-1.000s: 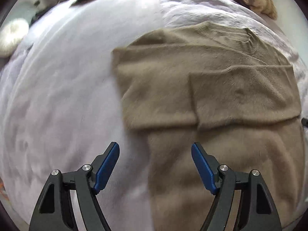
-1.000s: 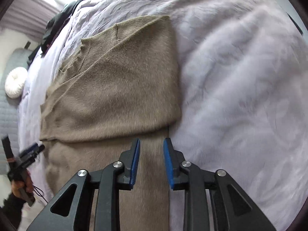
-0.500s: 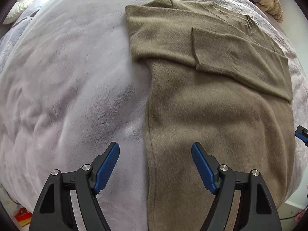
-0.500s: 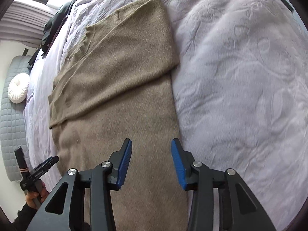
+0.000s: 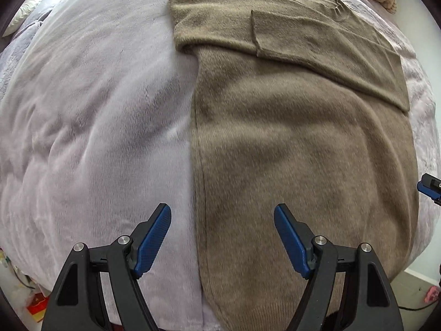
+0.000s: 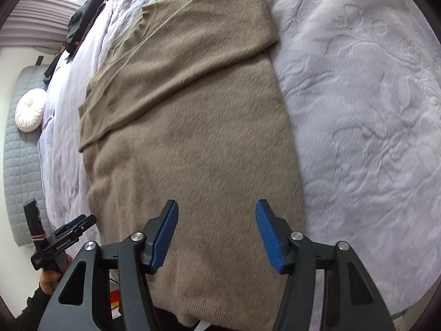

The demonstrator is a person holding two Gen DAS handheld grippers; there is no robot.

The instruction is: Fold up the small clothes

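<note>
- left gripper (image 5: 222,219): matte black frame w/ triangular cut-outs in both arms, silver round screw heads at the pivots, two per side.
- its pads (image 5: 153,241): bright blue, long and flat, fine dotted grip texture on the inner face.
- right gripper (image 6: 216,216): same build, black arms, silver screws, blue ribbed pads (image 6: 268,237).
- seen from the right cam, the left gripper has small white lettering on its black body, too small to read, plus a black upright block w/ a reddish band round it.
- hand (image 6: 51,277) on that handle: dark sleeve at the wrist.
</note>
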